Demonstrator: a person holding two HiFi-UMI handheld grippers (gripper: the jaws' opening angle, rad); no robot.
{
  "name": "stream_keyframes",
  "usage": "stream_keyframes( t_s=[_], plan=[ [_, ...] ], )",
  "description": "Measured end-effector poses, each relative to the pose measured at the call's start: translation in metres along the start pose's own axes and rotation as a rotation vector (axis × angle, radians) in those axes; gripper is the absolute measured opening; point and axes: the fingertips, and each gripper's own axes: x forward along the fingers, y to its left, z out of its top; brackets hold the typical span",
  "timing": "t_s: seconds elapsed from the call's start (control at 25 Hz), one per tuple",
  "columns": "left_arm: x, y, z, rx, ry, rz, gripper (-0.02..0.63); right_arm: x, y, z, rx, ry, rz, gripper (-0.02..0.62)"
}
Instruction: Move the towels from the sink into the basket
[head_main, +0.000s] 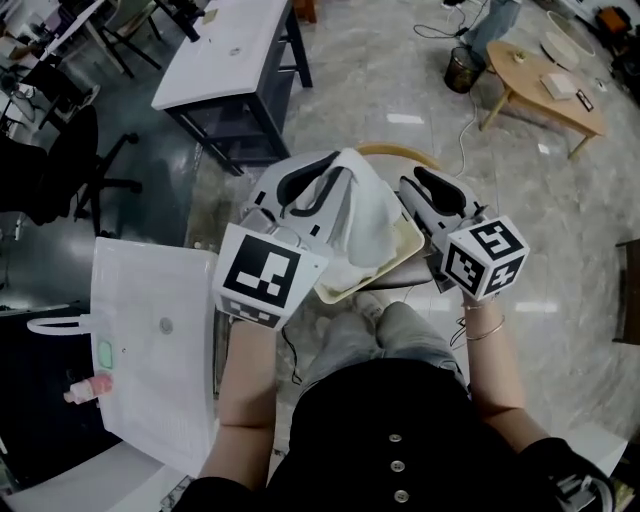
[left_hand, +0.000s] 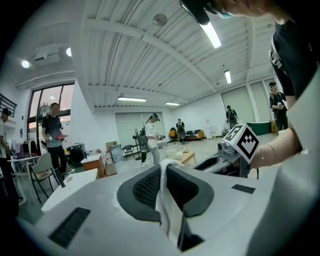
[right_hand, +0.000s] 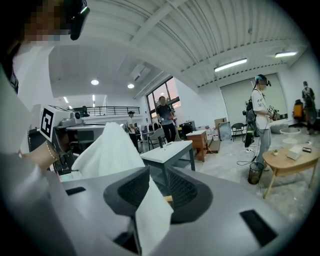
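A white towel (head_main: 362, 215) hangs stretched between my two grippers, just above a cream basket (head_main: 403, 254) that stands in front of my knees. My left gripper (head_main: 318, 186) is shut on the towel's left edge. In the left gripper view the cloth (left_hand: 169, 205) is pinched between the dark pads (left_hand: 142, 187). My right gripper (head_main: 418, 184) is shut on the towel's other edge. The right gripper view shows a fold (right_hand: 150, 212) clamped in that gripper's jaws, and the towel's raised peak (right_hand: 107, 149) further left.
The white sink counter (head_main: 150, 340) lies at lower left, with a pink bottle (head_main: 88, 388) and a green soap (head_main: 104, 352) beside it. A white table (head_main: 235, 50), a low wooden table (head_main: 545, 85), a bin (head_main: 462, 68) and a black chair (head_main: 60, 170) stand around. Several people (right_hand: 260, 112) stand further off.
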Motion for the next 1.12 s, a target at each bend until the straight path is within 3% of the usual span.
stream_keyframes(
  t_s=[0.68, 0.88, 1.12],
  plan=[
    [0.036, -0.042, -0.123, -0.166, 0.249, -0.089, 0.045, 0.012, -0.02, -0.07, 0.112, 0.126, -0.001, 0.118],
    [0.033, -0.046, -0.161, -0.17, 0.353, -0.081, 0.201, 0.018, -0.022, -0.083, 0.129, 0.151, 0.002, 0.12],
    [0.028, -0.036, -0.171, -0.212, 0.368, -0.044, 0.212, 0.025, -0.021, -0.086, 0.133, 0.164, 0.008, 0.12]
  ],
)
